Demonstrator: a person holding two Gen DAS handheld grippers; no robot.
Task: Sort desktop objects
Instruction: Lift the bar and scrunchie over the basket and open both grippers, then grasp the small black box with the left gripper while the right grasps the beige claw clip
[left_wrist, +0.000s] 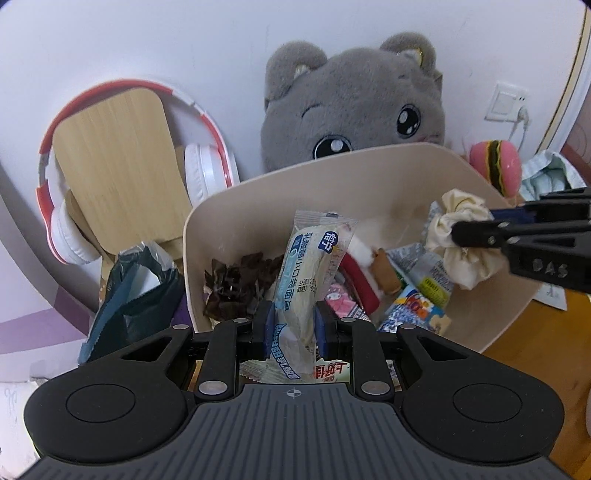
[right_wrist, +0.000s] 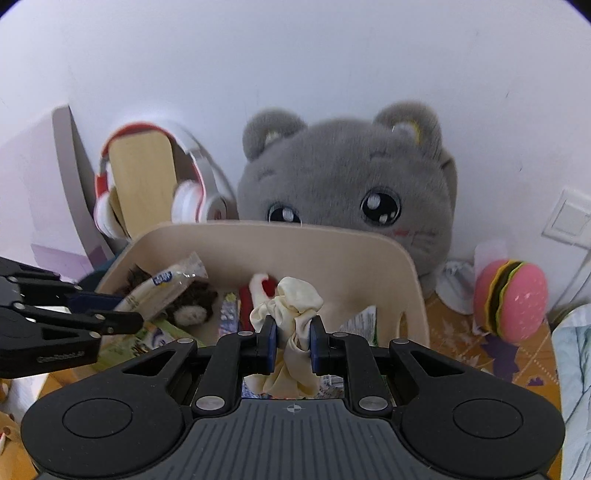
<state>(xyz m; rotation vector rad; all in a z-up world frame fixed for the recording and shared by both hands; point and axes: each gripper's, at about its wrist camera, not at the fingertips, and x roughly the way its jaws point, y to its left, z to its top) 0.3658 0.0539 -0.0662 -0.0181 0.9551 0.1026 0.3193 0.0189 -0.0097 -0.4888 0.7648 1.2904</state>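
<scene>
A beige bin (left_wrist: 229, 206) holds several snack packets and small items. My left gripper (left_wrist: 293, 319) is shut on a clear-wrapped bread packet (left_wrist: 310, 266) and holds it over the bin's near edge. My right gripper (right_wrist: 293, 330) is shut on a cream cloth scrunchie (right_wrist: 295, 302) and holds it over the bin (right_wrist: 258, 236). In the left wrist view the right gripper (left_wrist: 476, 232) reaches in from the right with the scrunchie (left_wrist: 461, 210). In the right wrist view the left gripper (right_wrist: 107, 310) comes in from the left with the bread packet (right_wrist: 162, 284).
A grey plush cat (left_wrist: 351, 107) stands behind the bin against the wall. Red and white headphones (left_wrist: 207, 170) hang on a wooden stand (left_wrist: 122, 155) at left. A dark plastic bag (left_wrist: 136, 291) lies left of the bin. A pink burger toy (right_wrist: 509, 299) sits at right.
</scene>
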